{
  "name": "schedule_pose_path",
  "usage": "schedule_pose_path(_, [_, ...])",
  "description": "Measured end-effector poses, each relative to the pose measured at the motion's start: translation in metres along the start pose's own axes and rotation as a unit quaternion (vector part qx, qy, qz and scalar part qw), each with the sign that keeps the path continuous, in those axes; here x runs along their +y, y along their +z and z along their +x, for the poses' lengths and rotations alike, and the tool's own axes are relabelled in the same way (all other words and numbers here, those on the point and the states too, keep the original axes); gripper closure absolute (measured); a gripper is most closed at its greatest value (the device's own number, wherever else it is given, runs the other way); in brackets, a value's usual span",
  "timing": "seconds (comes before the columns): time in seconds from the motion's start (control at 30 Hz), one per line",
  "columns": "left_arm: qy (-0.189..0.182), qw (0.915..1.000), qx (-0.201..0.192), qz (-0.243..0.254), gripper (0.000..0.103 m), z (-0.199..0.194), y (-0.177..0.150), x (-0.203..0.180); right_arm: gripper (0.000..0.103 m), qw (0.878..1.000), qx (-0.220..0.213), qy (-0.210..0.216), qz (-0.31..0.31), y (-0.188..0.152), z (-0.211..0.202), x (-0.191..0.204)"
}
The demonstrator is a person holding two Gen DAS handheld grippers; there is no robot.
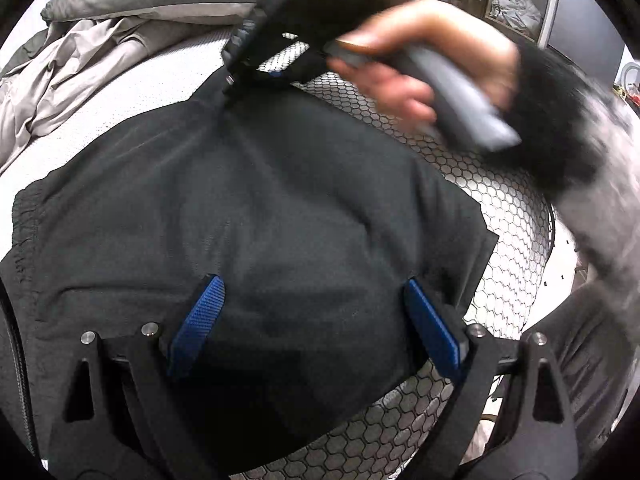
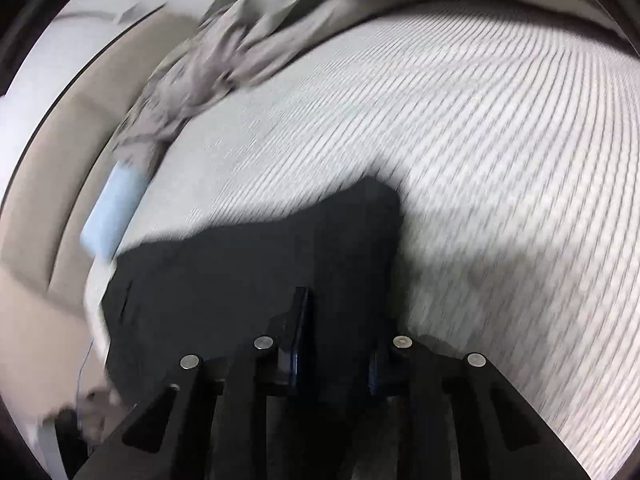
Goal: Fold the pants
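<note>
Pale striped bedding (image 2: 460,140) carries the black pants (image 1: 248,208), which lie folded into a broad dark slab. Over their near part the left gripper (image 1: 316,292) hangs with blue pads (image 1: 208,308) spread wide, pressing on nothing. At the pants' far edge the right gripper (image 1: 240,76) has its jaws drawn close together on a fold of black cloth, though blur leaves it unclear whether the pads truly press it. A hand (image 1: 424,64) wraps its grey handle, tilted down, with a dark sleeve behind. Honeycomb mesh (image 1: 504,208) shows past the pants' right edge; bare bedding lies open to the far right. Rumpled grey clothing (image 1: 60,92) sits far left. Motion smear blurs the right wrist view.
</note>
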State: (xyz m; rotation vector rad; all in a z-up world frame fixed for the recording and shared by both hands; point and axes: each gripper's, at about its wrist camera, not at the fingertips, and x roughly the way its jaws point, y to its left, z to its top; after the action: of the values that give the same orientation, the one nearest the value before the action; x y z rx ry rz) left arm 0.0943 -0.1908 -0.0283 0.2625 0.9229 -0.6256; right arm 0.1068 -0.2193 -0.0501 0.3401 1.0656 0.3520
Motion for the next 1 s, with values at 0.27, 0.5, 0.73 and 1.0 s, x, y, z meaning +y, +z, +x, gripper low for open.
schedule_pose_path(0.27, [-0.027, 0.9995, -0.01, -0.014, 0.012, -0.009, -0.001, 0.004, 0.08, 1.0, -0.016, -0.022, 0.003, -0.003, -0.02, -0.002])
schedule_pose_path(0.5, [-0.04, 0.9948, -0.075, -0.057, 0.015, -0.055, -0.002, 0.035, 0.08, 0.994, -0.079, -0.069, -0.042, -0.106, -0.095, 0.033])
schedule_pose_path(0.73, [-0.013, 0.9889, -0.076, -0.127, 0.045, -0.064, -0.016, 0.09, 0.066, 0.985, -0.117, -0.055, -0.113, -0.164, -0.101, 0.105])
schedule_pose_path(1.0, [-0.013, 0.9938, -0.054, -0.096, 0.064, -0.053, -0.044, 0.101, 0.065, 0.953, -0.064, -0.154, -0.254, -0.195, -0.029, 0.146])
